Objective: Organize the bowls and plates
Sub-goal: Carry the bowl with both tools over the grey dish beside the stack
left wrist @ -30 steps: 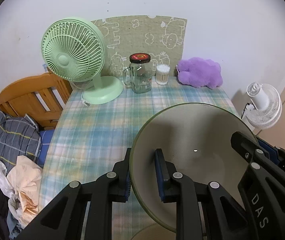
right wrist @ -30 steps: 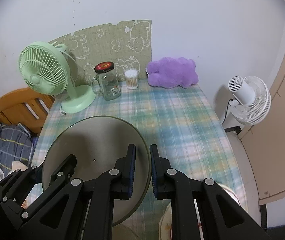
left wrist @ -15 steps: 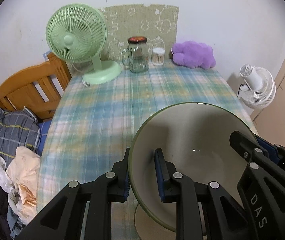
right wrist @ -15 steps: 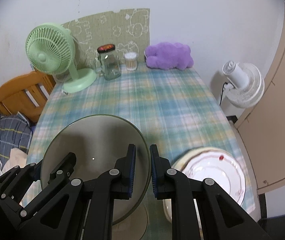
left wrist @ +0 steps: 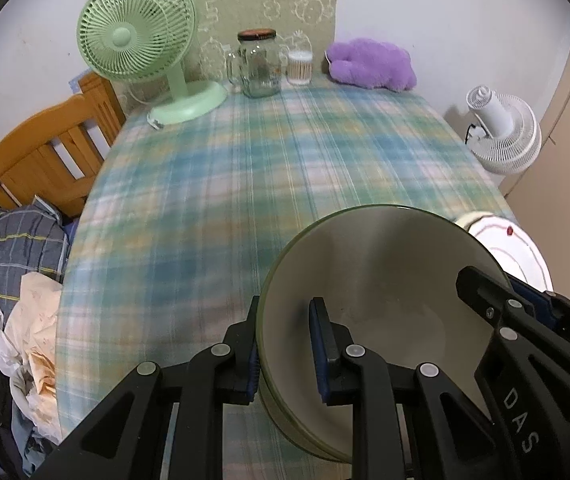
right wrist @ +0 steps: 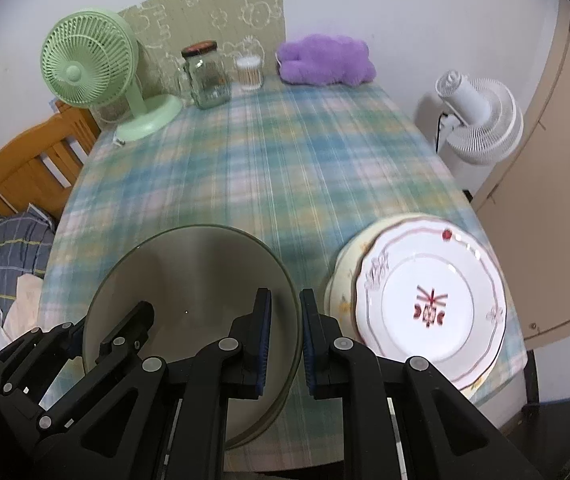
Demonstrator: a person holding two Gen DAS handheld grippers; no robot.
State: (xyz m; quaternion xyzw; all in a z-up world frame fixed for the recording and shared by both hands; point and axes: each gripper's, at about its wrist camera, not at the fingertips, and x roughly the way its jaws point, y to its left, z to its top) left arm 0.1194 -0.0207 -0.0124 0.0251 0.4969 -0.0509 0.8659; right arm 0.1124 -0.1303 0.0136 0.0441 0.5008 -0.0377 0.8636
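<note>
Since the earlier frame both grippers have dropped toward the table and tipped further down; the stacked plates, then out of view, now show at the near right.

Large cream ceramic bowl with olive-green rim (left wrist: 381, 280) is carried between the two tools, above the near edge of the blue-green plaid tablecloth (left wrist: 245, 168). Left gripper (left wrist: 285, 344) is clamped on the bowl's left rim, one pad inside, one outside; right gripper (right wrist: 285, 336) is clamped on the opposite rim likewise. Judgement: opposite-rim grips keep a wide bowl level and stop it swinging.

White scalloped plate with red motif (right wrist: 429, 300) lies on a cream plate, just right of the bowl.

Legible writing: "DAS" on the right tool's body, left wrist view. Jar lid print unreadable.
</note>
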